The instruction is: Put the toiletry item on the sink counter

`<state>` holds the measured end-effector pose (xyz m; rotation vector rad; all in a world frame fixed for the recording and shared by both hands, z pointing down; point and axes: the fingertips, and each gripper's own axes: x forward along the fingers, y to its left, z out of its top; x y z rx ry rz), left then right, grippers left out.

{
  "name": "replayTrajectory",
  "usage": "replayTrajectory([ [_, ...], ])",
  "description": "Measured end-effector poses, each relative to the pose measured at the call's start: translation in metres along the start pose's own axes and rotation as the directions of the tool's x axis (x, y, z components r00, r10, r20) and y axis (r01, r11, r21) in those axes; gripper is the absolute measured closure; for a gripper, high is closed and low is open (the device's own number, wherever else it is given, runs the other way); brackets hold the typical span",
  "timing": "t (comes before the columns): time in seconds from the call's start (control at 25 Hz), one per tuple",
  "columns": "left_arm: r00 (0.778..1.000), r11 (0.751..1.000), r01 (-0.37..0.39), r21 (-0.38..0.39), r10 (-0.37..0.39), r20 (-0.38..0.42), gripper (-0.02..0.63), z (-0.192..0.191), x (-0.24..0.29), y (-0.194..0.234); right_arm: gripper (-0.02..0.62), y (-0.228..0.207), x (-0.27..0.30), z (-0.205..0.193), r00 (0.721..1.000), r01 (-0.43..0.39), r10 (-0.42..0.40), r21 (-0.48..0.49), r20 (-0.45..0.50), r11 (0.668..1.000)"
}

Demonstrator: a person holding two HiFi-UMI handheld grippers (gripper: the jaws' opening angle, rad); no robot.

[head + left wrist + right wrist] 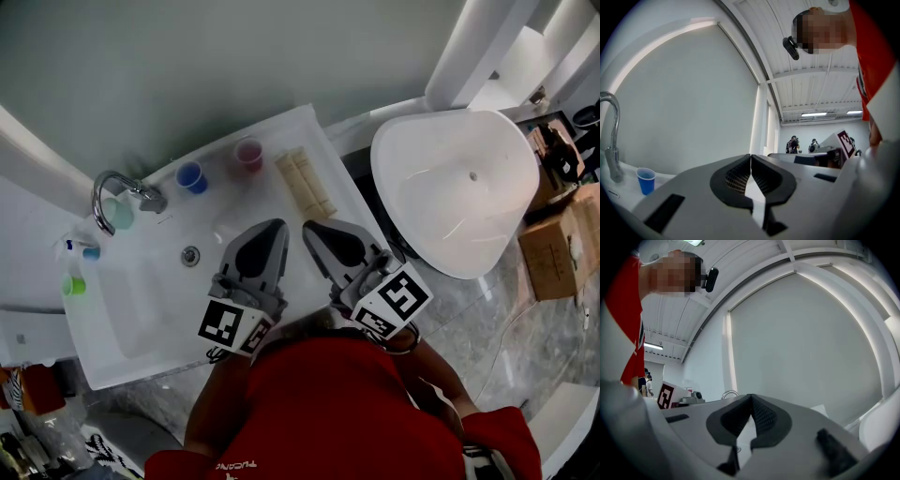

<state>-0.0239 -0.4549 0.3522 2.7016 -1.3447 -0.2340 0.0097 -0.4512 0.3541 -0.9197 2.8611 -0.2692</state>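
A cream, flat oblong toiletry item (305, 183) lies on the white sink counter (323, 150) near its right edge, beyond both grippers. My left gripper (278, 227) and my right gripper (309, 228) hover side by side over the counter's front part. Both are shut and hold nothing. In the left gripper view the left gripper (750, 157) has its jaws meeting at the tips and points up at the wall. The right gripper (751, 397) looks the same in the right gripper view. The item is hidden in both gripper views.
A chrome faucet (117, 192) stands at the counter's left, with a teal cup (119, 214) and a green cup (74, 285) near it. A blue cup (190, 176) and a pink cup (248, 154) stand at the back. A toilet (459, 187) and cardboard boxes (553, 239) are on the right.
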Motion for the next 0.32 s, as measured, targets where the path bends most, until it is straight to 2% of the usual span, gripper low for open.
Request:
replayTrajectory([
  [0.32,1.000,1.000,-0.005,-0.004,0.005,-0.007,0.586,-0.0038,0.0041,-0.0014,0.566,-0.0048,-0.0029,-0.0013,1.000,-0.003,0.003,0.010,0.002,1.000],
])
